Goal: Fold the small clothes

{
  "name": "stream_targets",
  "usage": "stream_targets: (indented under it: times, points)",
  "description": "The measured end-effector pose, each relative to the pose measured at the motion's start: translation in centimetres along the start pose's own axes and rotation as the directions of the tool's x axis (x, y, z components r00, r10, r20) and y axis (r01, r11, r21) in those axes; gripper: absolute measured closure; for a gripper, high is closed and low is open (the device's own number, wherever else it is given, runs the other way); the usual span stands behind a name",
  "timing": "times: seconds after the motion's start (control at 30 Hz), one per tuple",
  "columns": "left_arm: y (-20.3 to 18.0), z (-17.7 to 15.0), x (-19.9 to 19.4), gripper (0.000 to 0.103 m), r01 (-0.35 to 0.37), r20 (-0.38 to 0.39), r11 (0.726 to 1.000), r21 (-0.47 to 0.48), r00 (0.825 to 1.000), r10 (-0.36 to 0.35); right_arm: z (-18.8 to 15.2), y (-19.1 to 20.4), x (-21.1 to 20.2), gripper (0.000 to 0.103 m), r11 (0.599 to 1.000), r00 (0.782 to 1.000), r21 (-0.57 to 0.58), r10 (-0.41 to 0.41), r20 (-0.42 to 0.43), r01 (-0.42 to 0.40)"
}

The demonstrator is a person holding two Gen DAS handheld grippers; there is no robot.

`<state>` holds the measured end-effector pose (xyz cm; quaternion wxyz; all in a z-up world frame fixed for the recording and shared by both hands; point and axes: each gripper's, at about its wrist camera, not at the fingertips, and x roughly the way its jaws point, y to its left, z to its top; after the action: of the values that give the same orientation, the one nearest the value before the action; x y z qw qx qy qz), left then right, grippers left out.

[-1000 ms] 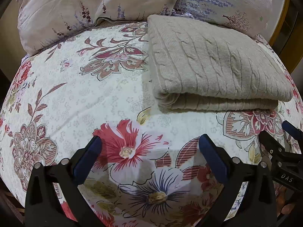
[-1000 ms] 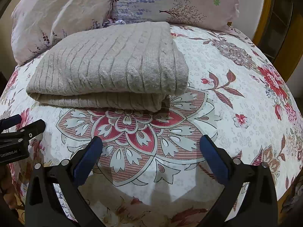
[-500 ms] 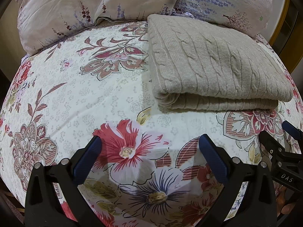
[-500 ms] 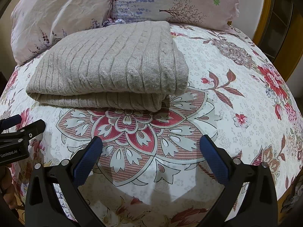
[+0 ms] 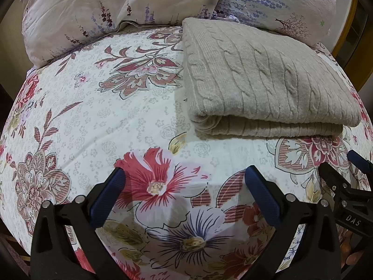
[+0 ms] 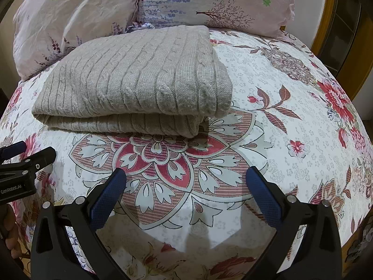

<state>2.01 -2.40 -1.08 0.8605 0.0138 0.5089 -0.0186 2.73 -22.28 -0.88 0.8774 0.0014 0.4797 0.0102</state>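
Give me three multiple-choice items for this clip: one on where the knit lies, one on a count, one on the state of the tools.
1. Where does the beige knit lie?
A. On the floral bedspread, in front of the pillows
B. Between the right tool's fingers
C. On the floor

2. How many pillows show at the head of the bed?
A. None
B. Two
C. Five

3. How do the left tool and right tool stand?
A. Both shut on the knit
B. Both open, empty
C. One shut

Key: 1 A, it rests folded on the cover; 2 B, a left pillow and a right pillow; 3 B, fingers apart over bare cover.
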Motion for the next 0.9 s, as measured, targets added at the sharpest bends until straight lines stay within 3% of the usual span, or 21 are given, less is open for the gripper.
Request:
stream_targets:
  times: [0.9]
  points:
    - [0.07,0.02,0.08,0.002,0.001,-0.006,1.000,-0.003,1.000,-0.001,-0.02,-0.10,0.13,0.001,1.000,1.000,-0.002,0.002,-0.012,-0.003]
